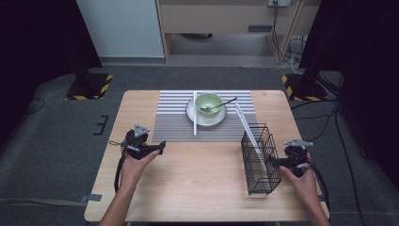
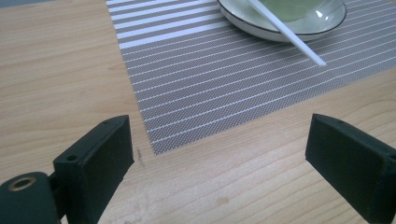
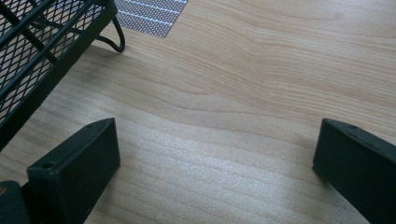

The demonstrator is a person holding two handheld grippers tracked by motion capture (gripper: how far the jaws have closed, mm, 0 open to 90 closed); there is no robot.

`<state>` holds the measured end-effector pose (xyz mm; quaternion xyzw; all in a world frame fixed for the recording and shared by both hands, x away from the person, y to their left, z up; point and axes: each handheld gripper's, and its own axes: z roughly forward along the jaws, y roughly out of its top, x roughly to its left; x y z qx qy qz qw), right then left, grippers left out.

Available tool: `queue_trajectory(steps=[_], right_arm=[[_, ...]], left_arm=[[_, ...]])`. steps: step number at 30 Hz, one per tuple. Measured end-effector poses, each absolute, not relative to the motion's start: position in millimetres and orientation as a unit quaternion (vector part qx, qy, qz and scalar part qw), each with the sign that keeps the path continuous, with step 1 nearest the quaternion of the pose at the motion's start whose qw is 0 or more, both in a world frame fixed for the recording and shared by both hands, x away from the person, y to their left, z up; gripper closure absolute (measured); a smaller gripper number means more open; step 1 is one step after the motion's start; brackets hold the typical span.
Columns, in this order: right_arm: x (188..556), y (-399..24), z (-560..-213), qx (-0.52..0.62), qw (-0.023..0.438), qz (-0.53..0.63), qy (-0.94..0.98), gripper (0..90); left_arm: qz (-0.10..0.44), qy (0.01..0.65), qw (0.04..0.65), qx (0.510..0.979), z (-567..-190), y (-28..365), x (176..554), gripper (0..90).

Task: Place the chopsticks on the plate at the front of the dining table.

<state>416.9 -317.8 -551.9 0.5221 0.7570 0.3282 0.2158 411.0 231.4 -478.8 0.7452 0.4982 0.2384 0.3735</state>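
Overall, both grippers were held low over the wooden table (image 1: pixel 197 183), nothing pinched in either. The left gripper (image 1: pixel 160 148) was seen near the front-left corner of the striped placemat (image 1: pixel 174 123); its jaws were spread wide in the left gripper view, with bare wood and the mat corner between them. The right gripper (image 1: pixel 273 162) was held just beside the right side of the black wire basket (image 1: pixel 259 162), whether touching could not be told; its jaws were likewise spread wide in the right gripper view, bare table between them, and the basket's mesh and a foot were seen at upper left.

One white chopstick (image 1: pixel 249 136) was found leaning in the basket, its top end pointing back toward the mat. A second white chopstick (image 1: pixel 195 115) was laid across the mat, resting against the left edge of the plate (image 1: pixel 190 113). The green bowl (image 1: pixel 208 102) was seated on that plate, with a dark spoon (image 1: pixel 221 104) in it, handle angled to the right. The basket was stood upright at the mat's front-right corner.
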Motion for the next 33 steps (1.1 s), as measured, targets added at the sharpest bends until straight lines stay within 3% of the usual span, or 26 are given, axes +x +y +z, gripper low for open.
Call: queue_trajectory(steps=[33], right_arm=[[417,-318,-552,0.522,0.216,0.328,0.757,0.7]], left_arm=[[0.237,0.547,0.307,0.742,-530,277,397,6.3]])
